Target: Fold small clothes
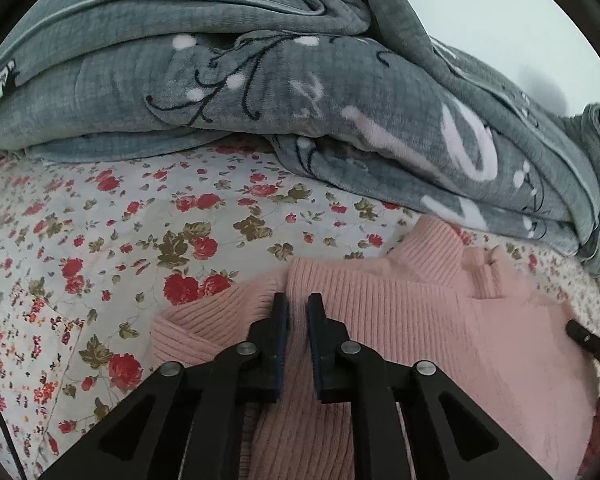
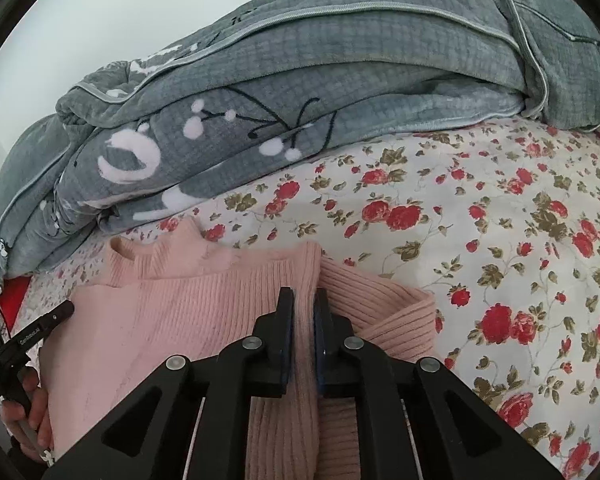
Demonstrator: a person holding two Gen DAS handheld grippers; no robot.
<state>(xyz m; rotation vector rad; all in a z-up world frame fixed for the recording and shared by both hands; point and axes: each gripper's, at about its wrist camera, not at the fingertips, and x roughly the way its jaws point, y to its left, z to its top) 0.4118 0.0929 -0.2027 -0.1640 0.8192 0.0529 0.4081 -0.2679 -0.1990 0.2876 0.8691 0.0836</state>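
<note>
**Both grippers pinched on the pink sweater's shoulders**

On the floral bedsheet point(image 1: 100, 240), the pink ribbed sweater point(image 1: 440, 320) lies flat with its turtleneck collar point(image 1: 432, 256) pointing away from me, toward the bunched grey blanket point(image 1: 260, 92).

I have my left gripper point(image 1: 297, 304) at the sweater's left shoulder, just where the sleeve point(image 1: 196, 328) branches off. Its 2 fingers are drawn close, and a ridge of knit seems to run up between the pads, so I judge it is pinching the sweater, though the narrow gap leaves some doubt. My right gripper point(image 2: 303, 300) mirrors this at the other shoulder, beside the right sleeve point(image 2: 384, 312); its fingers stand nearly together with pink fabric between them. Holding both shoulders at once, I judge, lets me lift or drag the garment evenly so the body stays square for a fold.

Each sleeve sticks out sideways onto the sheet, not yet tucked in.

As for obstacles, the blanket sits just beyond the collar and nearly touches it, so there is little free sheet that way. From the right wrist view I can see my left hand point(image 2: 32, 412) on the other tool's handle at the sweater's edge, which limits how far I can swing inward.
</note>
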